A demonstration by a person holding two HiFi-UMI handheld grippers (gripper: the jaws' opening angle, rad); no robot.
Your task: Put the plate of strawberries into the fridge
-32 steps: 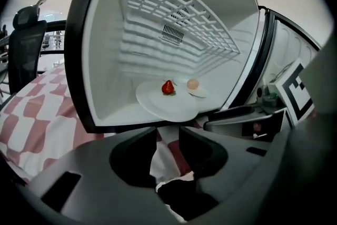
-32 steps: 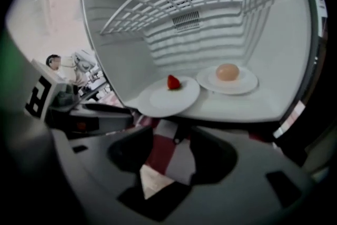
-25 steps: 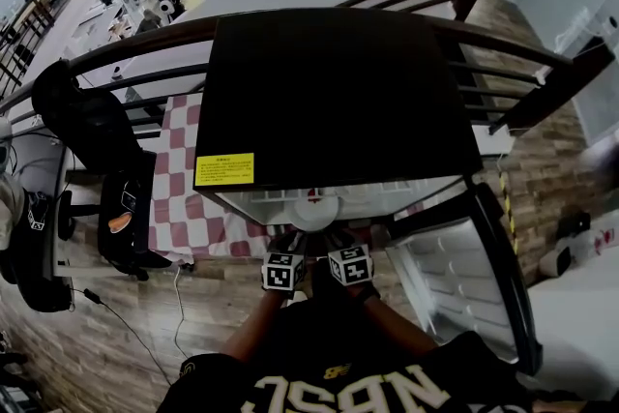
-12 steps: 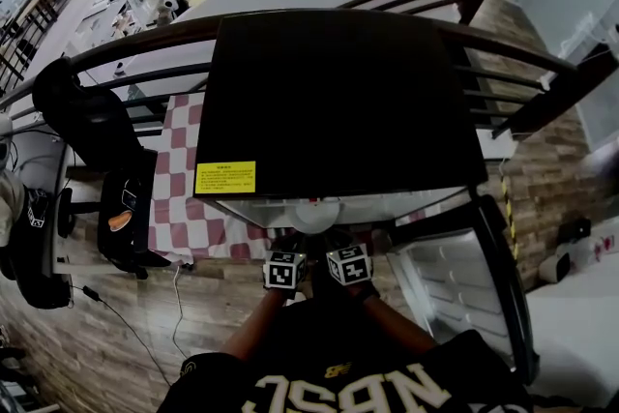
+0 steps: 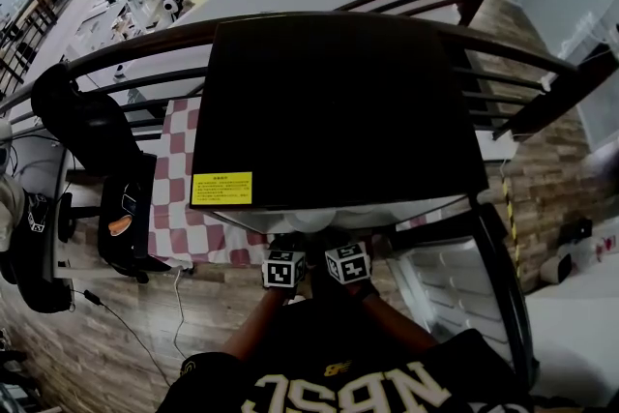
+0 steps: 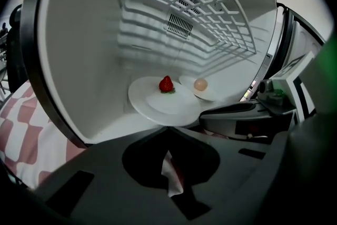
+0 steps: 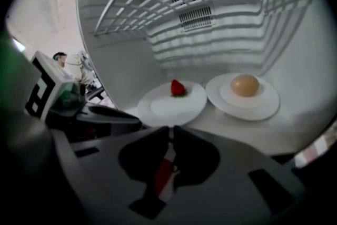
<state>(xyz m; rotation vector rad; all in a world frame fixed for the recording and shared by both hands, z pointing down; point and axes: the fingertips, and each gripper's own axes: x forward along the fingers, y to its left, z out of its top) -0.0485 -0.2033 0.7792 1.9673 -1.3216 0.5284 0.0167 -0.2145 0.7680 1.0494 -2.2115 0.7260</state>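
Note:
A white plate [image 6: 158, 105] with one red strawberry [image 6: 166, 84] lies on the white floor inside the open fridge. In the right gripper view the same plate [image 7: 171, 105] and strawberry [image 7: 178, 87] lie just ahead of the jaws. My left gripper [image 6: 167, 129] is shut and empty, a little short of the plate's near rim. My right gripper [image 7: 171, 129] is closing, its jaws nearly together with nothing between them. In the head view both marker cubes [image 5: 280, 271] [image 5: 349, 264] sit side by side at the fridge mouth.
A second white plate [image 7: 263, 105] with a pale round thing [image 7: 245, 85] sits right of the strawberry plate. A wire shelf [image 6: 210, 13] spans above. The fridge's black top [image 5: 338, 102] and open door [image 5: 464, 276] frame the opening. A checked cloth [image 5: 179, 198] lies left.
In the head view the white plate that showed at the fridge mouth is now hidden under the black top's edge. Both marker cubes stay close together in front of the opening.

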